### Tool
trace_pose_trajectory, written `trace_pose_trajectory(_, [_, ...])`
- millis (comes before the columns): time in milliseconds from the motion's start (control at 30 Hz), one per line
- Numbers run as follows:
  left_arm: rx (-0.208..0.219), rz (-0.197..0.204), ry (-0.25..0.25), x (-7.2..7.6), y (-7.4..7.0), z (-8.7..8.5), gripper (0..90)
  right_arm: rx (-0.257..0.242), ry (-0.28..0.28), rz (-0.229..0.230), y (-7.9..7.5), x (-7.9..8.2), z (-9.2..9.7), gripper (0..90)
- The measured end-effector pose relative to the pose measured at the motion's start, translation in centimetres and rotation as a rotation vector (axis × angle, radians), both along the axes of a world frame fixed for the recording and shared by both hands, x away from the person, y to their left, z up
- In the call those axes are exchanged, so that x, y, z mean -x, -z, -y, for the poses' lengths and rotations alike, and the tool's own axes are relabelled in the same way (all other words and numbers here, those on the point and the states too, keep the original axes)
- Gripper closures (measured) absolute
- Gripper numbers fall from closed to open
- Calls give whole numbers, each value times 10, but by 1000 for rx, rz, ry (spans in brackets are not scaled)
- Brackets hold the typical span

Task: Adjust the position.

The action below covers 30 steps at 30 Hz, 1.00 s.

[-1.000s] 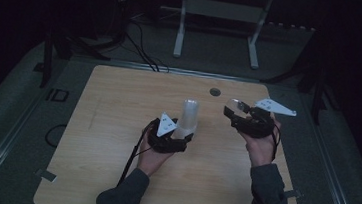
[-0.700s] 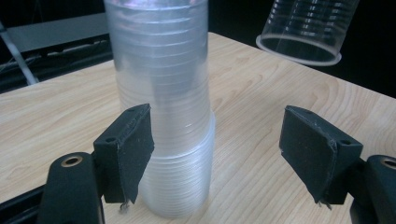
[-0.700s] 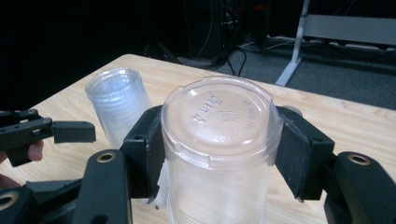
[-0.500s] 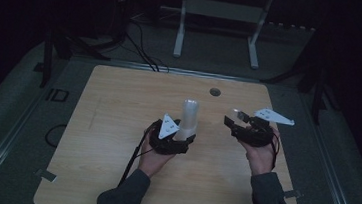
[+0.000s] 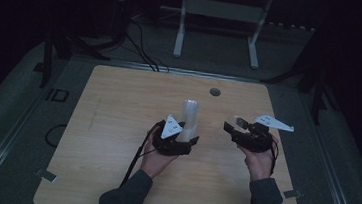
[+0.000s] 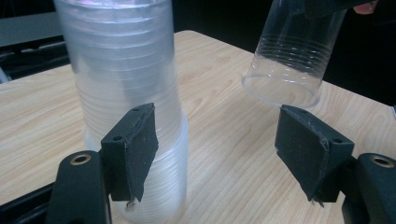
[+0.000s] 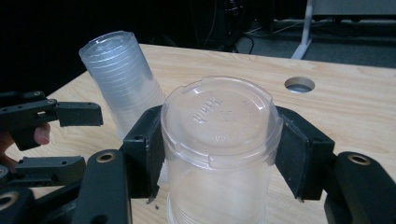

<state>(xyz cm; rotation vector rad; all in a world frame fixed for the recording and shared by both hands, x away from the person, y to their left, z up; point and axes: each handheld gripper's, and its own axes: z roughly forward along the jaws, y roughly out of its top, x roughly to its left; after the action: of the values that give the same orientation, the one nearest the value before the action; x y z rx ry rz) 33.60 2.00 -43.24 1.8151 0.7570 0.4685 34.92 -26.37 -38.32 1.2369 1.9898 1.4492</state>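
Your right tongs (image 5: 233,124) gripped a single clear plastic cup (image 7: 219,140) upside down, one black jaw pressed against each side of its wall, base uppermost. In the high view that cup hung just above the tabletop (image 5: 119,101), at about three o'clock from the stack of cups (image 5: 189,120) standing near the middle of the board. The stack stood mouth-down with its long axis close to upright, so any move to join the two would likely run from three o'clock toward nine and then straight down over the stack's top.

Your left tongs (image 5: 185,141) were parted at the stack's foot: in the left gripper view one jaw sat just beside the lower cups and the other stood well clear, holding nothing. Your left hand (image 5: 156,155) was the nearer one to the stack.

Raised lettering showed on the held cup's base in the right gripper view, too faint to read. A round hole (image 5: 215,91) pierced the tabletop at twelve o'clock.
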Motion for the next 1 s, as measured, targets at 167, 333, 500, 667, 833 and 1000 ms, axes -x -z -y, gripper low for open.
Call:
trace_pose_trajectory(167, [1,-9,12,0,0,2,304,-47,3,-24,4,-1,6,392])
trace_pose_trajectory(333, [-1,-14,24,0,1,5,311,-49,18,-33,6,0,12,392])
trace_pose_trajectory(500, [-4,-22,46,-1,1,8,320,-49,13,-34,7,1,12,392])
trace_pose_trajectory(667, [-8,-22,63,0,1,12,328,-49,5,-38,9,3,9,393])
trace_pose_trajectory(833, [-10,-27,79,0,1,17,336,-53,0,-49,14,5,8,393])
trace_pose_trajectory(1000, [-13,-38,106,0,1,21,315,-58,-2,-57,18,6,7,394])
